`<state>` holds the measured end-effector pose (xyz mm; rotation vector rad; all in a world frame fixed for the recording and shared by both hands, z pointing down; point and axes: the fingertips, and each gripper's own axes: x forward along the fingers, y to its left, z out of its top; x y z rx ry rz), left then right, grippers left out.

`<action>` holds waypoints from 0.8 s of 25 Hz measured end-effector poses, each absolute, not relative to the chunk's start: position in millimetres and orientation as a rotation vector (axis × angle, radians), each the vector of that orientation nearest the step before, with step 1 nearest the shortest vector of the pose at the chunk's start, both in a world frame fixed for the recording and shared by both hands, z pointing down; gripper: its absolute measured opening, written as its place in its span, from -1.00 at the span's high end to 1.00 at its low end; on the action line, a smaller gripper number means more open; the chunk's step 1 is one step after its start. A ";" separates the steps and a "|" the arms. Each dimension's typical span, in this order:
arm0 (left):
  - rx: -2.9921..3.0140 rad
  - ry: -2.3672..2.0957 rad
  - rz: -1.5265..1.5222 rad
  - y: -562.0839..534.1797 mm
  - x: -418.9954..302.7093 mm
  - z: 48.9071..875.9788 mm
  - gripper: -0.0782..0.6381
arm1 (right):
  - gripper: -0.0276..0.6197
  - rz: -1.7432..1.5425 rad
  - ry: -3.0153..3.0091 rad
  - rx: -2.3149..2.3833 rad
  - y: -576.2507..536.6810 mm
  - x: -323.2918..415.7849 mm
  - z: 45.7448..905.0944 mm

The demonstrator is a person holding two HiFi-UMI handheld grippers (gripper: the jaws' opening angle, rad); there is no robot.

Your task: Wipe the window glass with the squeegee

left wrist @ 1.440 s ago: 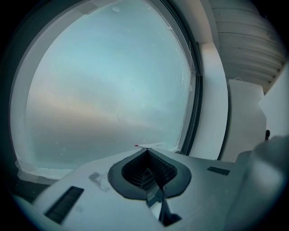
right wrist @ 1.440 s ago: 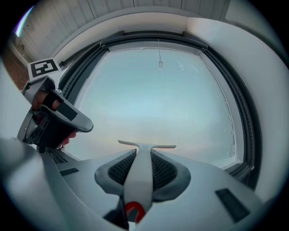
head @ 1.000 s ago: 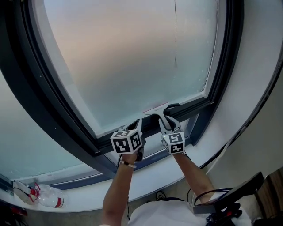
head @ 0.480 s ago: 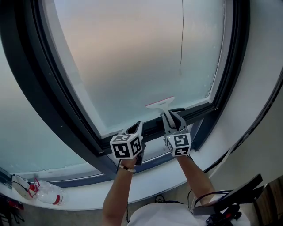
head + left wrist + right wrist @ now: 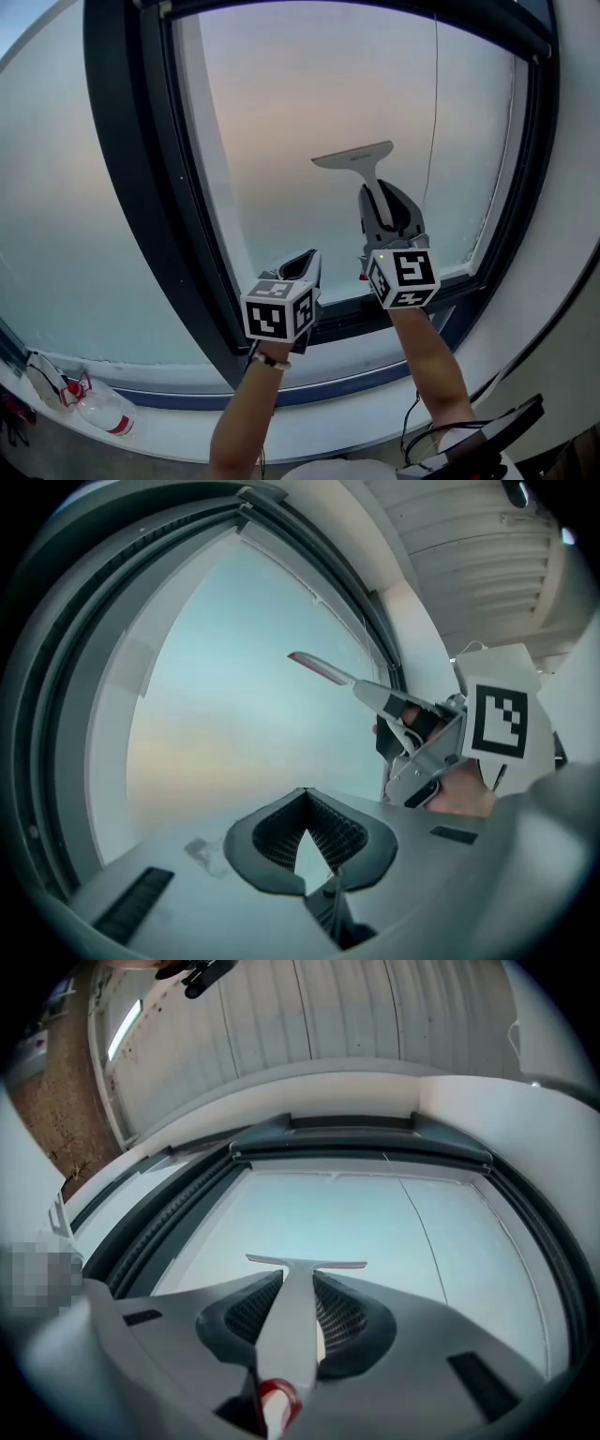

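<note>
A white squeegee [image 5: 354, 157] stands with its blade level against the frosted window glass [image 5: 281, 112], about halfway up the pane. Its handle runs down into my right gripper [image 5: 387, 208], which is shut on it. In the right gripper view the handle [image 5: 292, 1316] lies between the jaws and the blade [image 5: 306, 1264] crosses just beyond them. My left gripper [image 5: 302, 266] hangs lower and to the left, near the bottom frame, shut with nothing in it [image 5: 302, 799]. From the left gripper view the squeegee [image 5: 319, 670] and right gripper [image 5: 412, 719] show at the right.
A thick dark window frame [image 5: 141, 187] borders the pane on the left, and a bottom rail [image 5: 375, 314] runs under it. A thin cord [image 5: 433, 112] hangs in front of the glass on the right. A plastic bottle [image 5: 94, 411] lies on the white sill [image 5: 356, 403] at lower left.
My right gripper has carried the squeegee up from the bottom edge of the glass to mid-pane. The left gripper has stayed low near the frame.
</note>
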<state>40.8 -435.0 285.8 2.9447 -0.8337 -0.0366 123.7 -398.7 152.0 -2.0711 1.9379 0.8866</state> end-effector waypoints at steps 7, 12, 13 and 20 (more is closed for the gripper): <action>3.033 -0.872 -0.146 -448.3 43.3 196.9 0.78 | 0.64 1.042 1.844 -1.997 -406.9 106.9 28.6; 3.042 -0.925 -0.185 -457.0 34.3 162.7 0.78 | 0.64 0.989 1.840 -1.942 -417.8 103.0 -27.6; 3.041 -0.928 -0.187 -457.6 33.3 161.0 0.78 | 0.64 0.977 1.841 -1.936 -421.4 102.8 -35.7; 3.028 -0.883 -0.189 -467.7 23.7 180.5 0.78 | 0.64 0.992 1.766 -1.985 -436.7 90.6 -68.5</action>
